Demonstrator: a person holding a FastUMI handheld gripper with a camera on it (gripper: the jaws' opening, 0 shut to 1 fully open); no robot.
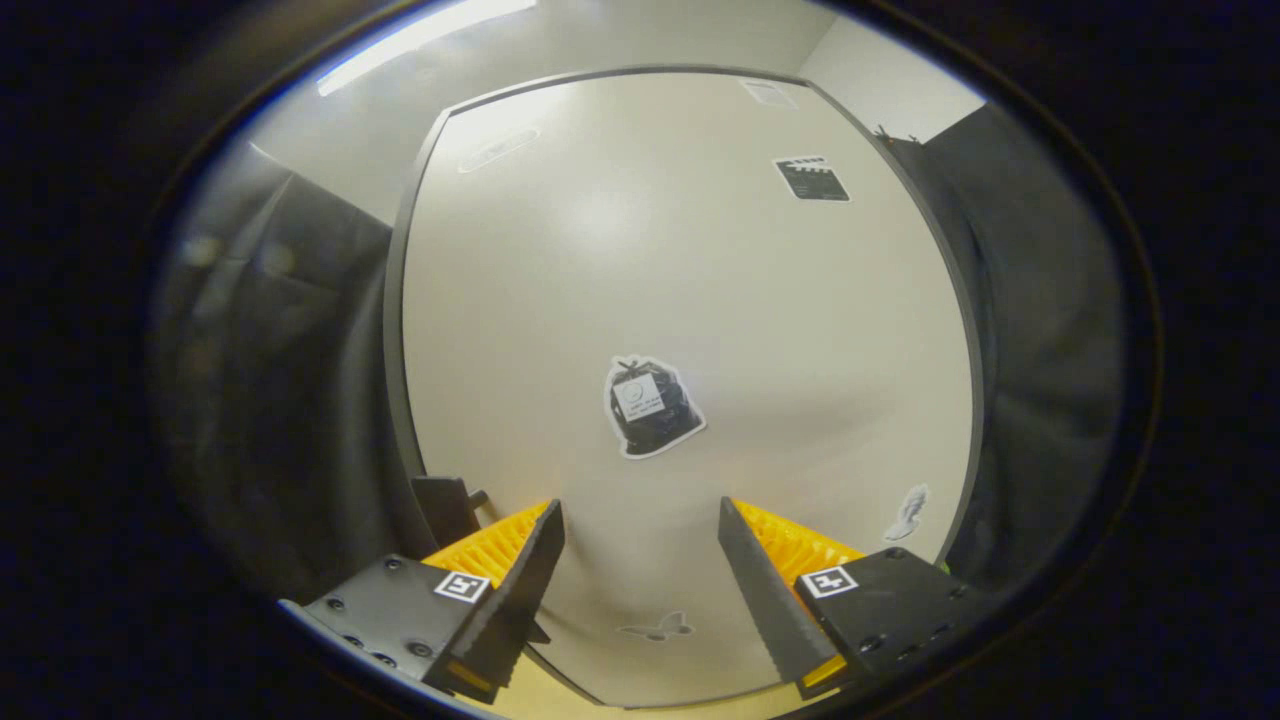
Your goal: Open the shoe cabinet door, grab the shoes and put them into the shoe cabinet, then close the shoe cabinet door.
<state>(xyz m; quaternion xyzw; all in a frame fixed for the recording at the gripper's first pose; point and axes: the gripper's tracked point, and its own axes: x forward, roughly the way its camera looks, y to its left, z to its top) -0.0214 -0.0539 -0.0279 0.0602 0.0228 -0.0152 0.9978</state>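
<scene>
Gripper view. My gripper (640, 560), lower centre of frame: fingers spread apart, nothing between them. Beyond them, large off-white flat-panel cabinet door with dark edge (680, 270) fills centre of frame and lies shut. Small dark handle (445, 508) at lower left, beside left finger. I see no shoes, so shut door fits either stage: shoes waiting outside, or stowed inside.
</scene>
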